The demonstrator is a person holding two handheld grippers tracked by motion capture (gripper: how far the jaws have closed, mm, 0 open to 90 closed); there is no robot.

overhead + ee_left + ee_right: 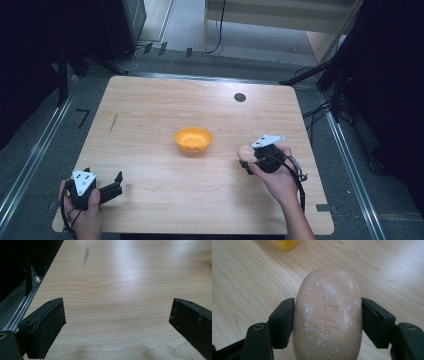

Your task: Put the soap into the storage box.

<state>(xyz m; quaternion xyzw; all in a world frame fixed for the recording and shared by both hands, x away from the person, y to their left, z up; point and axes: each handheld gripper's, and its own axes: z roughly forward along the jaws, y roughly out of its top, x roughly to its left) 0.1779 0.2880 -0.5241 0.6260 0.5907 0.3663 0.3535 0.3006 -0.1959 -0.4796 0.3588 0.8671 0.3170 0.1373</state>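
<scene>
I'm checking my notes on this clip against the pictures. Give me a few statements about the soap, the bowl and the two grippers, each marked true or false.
1. The right gripper is shut on the soap. True.
2. The soap lies in the bowl. False: it is held in the right gripper, apart from the bowl, which looks empty.
3. The left gripper is open with nothing between its jaws. True.
4. The bowl is blue. False: it is orange.
5. The left gripper rests against the bowl. False: it sits near the table's front left corner, well away from the bowl.
</scene>
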